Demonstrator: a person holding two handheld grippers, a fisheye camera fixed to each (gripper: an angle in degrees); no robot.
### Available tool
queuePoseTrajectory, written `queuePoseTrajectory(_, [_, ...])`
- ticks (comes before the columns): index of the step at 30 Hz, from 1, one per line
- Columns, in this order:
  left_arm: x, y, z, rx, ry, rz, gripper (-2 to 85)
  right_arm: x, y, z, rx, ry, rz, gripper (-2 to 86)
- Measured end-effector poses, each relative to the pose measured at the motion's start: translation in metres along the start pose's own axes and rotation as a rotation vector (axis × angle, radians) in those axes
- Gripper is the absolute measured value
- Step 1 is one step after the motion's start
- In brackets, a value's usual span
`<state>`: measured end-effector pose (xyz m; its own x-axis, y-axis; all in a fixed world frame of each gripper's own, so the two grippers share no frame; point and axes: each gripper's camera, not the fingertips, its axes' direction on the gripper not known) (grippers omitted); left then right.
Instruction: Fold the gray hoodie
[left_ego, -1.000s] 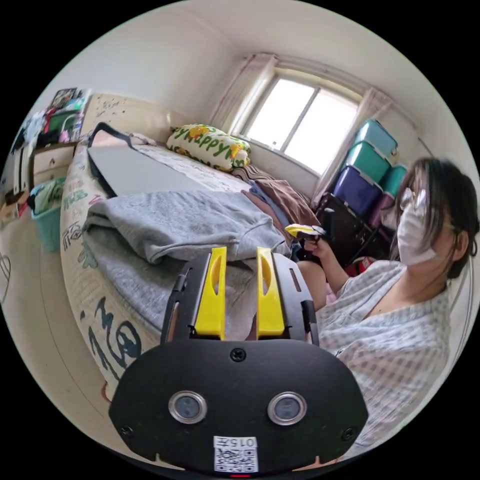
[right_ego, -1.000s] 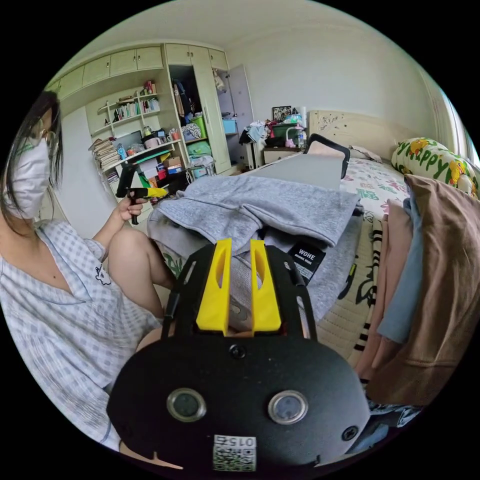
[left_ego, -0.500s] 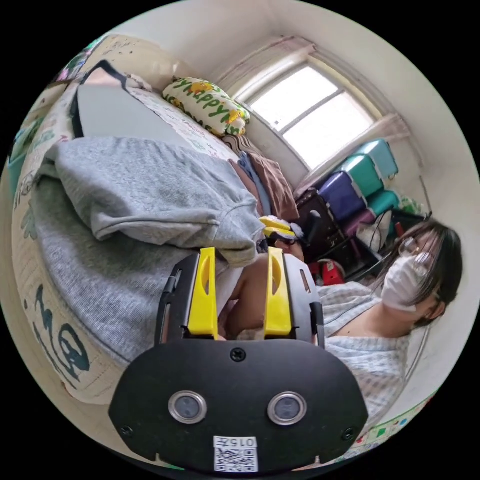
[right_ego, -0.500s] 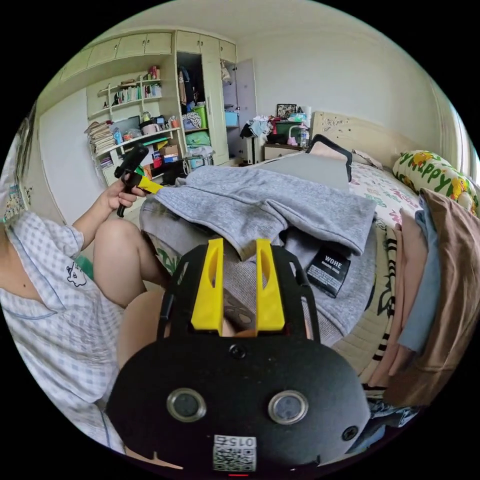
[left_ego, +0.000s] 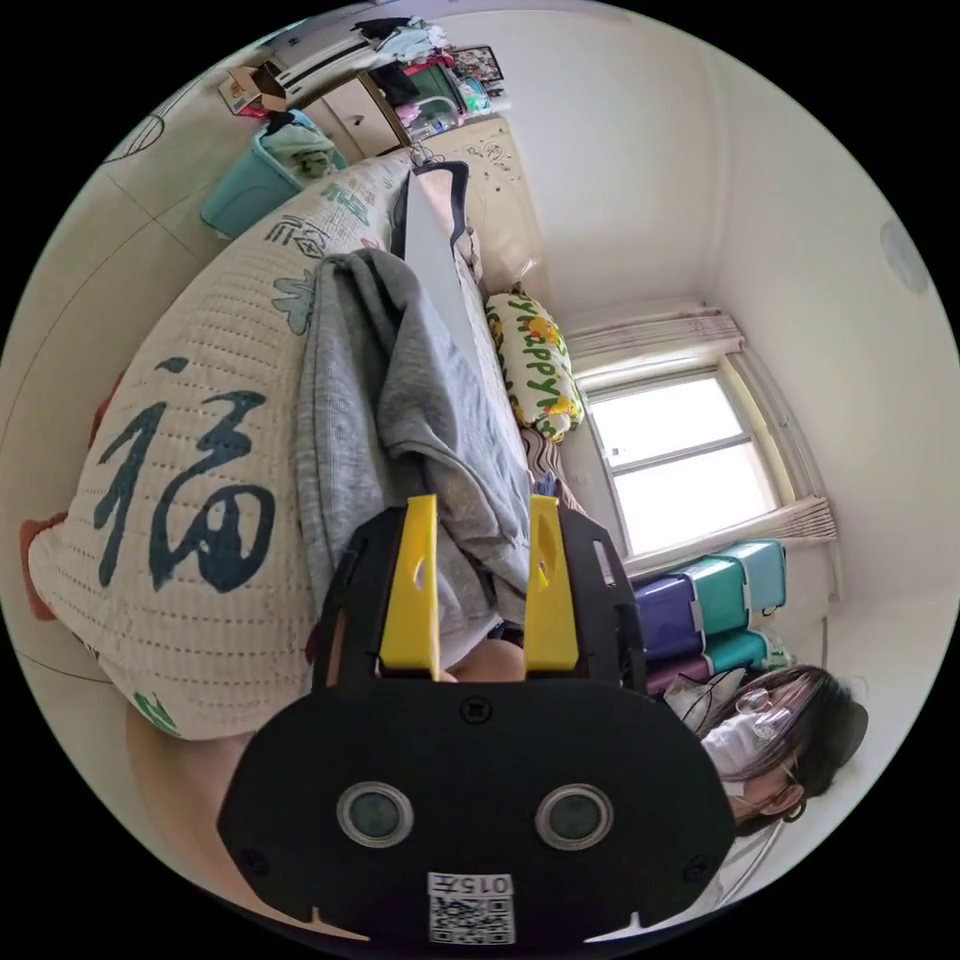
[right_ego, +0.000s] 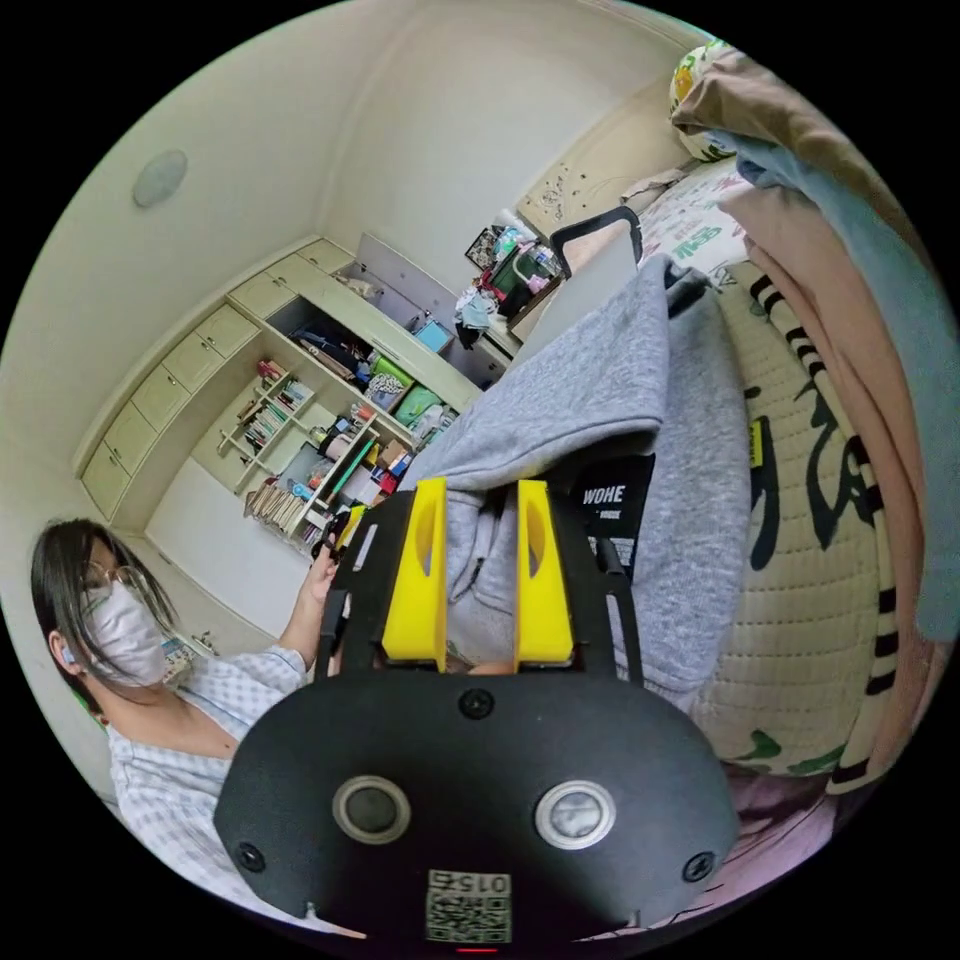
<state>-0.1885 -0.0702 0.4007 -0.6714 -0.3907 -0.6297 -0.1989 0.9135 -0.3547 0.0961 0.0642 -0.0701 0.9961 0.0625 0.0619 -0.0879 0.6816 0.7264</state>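
A gray hoodie (left_ego: 400, 400) lies partly folded on a bed (left_ego: 180, 500), its lower layer hanging over the near edge and an upper layer doubled back on top. It looks soft, thick and fairly heavy – fleece that will sag and drape, not slide. The left claw (left_ego: 482, 585) has its jaws spread, with the loose hem of the top layer between them; whether they touch the cloth cannot be told. The right claw (right_ego: 480, 575) is also spread, a fold and drawcord lying in the gap near a black tag (right_ego: 612, 500). The thick ribbed hem or a doubled corner seems the surest place to pinch. Room is tight – stacked clothes (right_ego: 850, 260) crowd one side and a flat gray board (left_ego: 432, 260) lies further up the bed
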Motion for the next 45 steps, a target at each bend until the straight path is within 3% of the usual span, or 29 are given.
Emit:
queuePoseTrajectory(6, [-0.016, -0.031, 0.035, -0.085, 0.033, -0.023, 9.0, 0.004, -0.029, 0.005, -0.004, -0.047, 0.050, 10.9])
queuePoseTrajectory(10, [-0.021, -0.033, 0.027, -0.067, 0.108, -0.013, 3.5, -0.003, -0.030, -0.010, 0.049, -0.060, 0.048, 3.4])
queuePoseTrajectory(16, [0.005, -0.017, 0.003, -0.061, 0.175, 0.100, 0.2, -0.039, -0.024, -0.044, 0.069, -0.100, -0.026, 0.4])
queuePoseTrajectory(23, [0.007, 0.003, -0.011, -0.091, 0.209, 0.114, 0.8, -0.081, -0.010, -0.069, 0.037, -0.105, -0.118, 0.3])
queuePoseTrajectory(26, [-0.019, -0.003, -0.002, -0.119, 0.121, 0.055, 2.6, -0.070, -0.009, -0.048, -0.041, 0.028, -0.100, 0.9])
queuePoseTrajectory(28, [-0.038, -0.001, 0.005, -0.125, 0.231, -0.010, 4.8, -0.050, 0.000, -0.033, -0.069, -0.038, -0.022, 2.3])
queuePoseTrajectory(30, [-0.028, 0.003, 0.005, -0.148, 0.199, 0.048, 7.3, -0.055, 0.013, -0.030, -0.058, -0.102, -0.057, 4.3])
queuePoseTrajectory(34, [0.007, 0.017, 0.012, -0.231, 0.108, 0.214, 13.8, -0.076, 0.041, -0.031, -0.088, -0.045, -0.168, 7.2])
queuePoseTrajectory(41, [0.009, 0.031, 0.056, -0.451, 0.163, 0.188, 11.8, -0.106, 0.058, 0.008, -0.190, 0.072, -0.269, 7.4])
queuePoseTrajectory(45, [0.029, 0.036, 0.083, -0.509, 0.045, 0.278, 11.2, -0.114, 0.060, 0.013, -0.189, 0.072, -0.308, 4.6])
